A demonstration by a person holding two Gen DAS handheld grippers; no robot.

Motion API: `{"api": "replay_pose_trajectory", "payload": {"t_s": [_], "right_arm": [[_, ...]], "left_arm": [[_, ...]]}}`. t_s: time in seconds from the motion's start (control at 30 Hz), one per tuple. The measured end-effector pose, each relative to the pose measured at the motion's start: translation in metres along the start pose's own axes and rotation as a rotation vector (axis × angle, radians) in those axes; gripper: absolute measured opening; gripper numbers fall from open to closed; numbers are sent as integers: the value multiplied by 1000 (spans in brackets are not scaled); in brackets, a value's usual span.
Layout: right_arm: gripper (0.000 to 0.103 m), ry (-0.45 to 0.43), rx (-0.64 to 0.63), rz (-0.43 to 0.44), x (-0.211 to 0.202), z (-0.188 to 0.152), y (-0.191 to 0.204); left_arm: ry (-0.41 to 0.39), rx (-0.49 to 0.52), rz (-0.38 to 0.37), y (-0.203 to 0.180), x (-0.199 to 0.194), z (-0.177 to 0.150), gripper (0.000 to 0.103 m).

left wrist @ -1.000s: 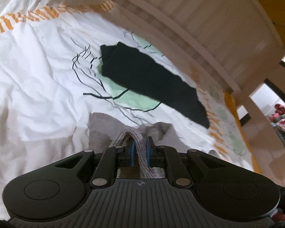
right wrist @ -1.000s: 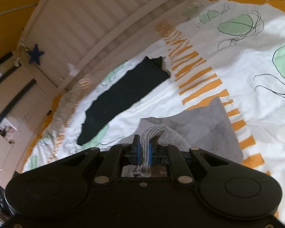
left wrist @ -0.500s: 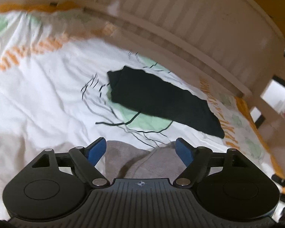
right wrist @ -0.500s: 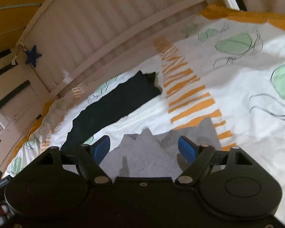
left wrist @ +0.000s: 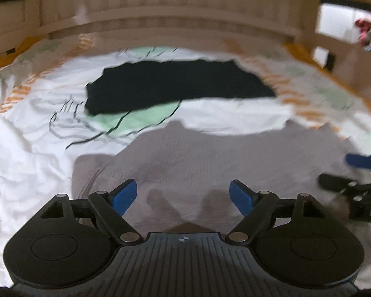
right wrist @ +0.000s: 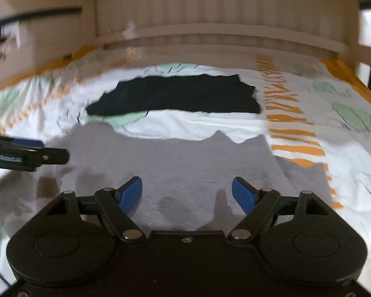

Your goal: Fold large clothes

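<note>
Both released tools (left wrist: 183, 195) (right wrist: 186, 193) have lifted off the flat, ribbed grey garment (left wrist: 210, 158).

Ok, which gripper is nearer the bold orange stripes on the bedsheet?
Right. The right gripper is over the end of the grey garment bordering the orange stripes; the left gripper is over the far end, with the right one between it and them.
</note>
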State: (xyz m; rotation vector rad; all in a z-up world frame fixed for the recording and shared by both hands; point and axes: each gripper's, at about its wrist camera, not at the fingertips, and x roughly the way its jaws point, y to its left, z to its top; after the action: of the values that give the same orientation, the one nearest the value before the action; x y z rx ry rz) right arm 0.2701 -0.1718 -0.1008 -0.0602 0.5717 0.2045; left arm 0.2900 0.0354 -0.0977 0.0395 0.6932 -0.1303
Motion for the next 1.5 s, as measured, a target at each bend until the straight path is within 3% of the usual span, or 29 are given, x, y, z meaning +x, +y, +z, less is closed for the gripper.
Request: {"api": "replay_pose_trajectory", "payload": {"t_s": [0.03,0.07,0.17,0.43,0.6,0.7,0.87,1.1,1.27,1.5], "right_arm": [[82,8,-13,-18,5,-1,1],[82,22,-20,-43,12,-2,0],[90,54,20,-68,29,-11,-11],[97,35,56,-55,29,-23,-18],[100,40,77,-18,24,-19,-22],[100,48,117,6,6,-20,-28],[101,4,259,14,-48,-34,-55],[102,20,518,-39,-99,-66,-110],[102,104,666,16,-97,-90,-130],[103,122,684,178,-83,-92,-117]], "left_arm": [[32,6,26,2,8,-2,82],[56,9,35,5,16,-5,89],[42,-36,17,16,25,-14,102],[9,-58,-2,18,27,-19,103],[79,-59,-65,27,23,-9,102],[73,-90,-67,35,3,-12,101],[34,-57,-32,45,-40,-32,101],[102,-173,-18,78,-67,-62,101],[111,-223,1,91,-75,-75,101],[148,-248,-60,89,-56,-75,102]]}}
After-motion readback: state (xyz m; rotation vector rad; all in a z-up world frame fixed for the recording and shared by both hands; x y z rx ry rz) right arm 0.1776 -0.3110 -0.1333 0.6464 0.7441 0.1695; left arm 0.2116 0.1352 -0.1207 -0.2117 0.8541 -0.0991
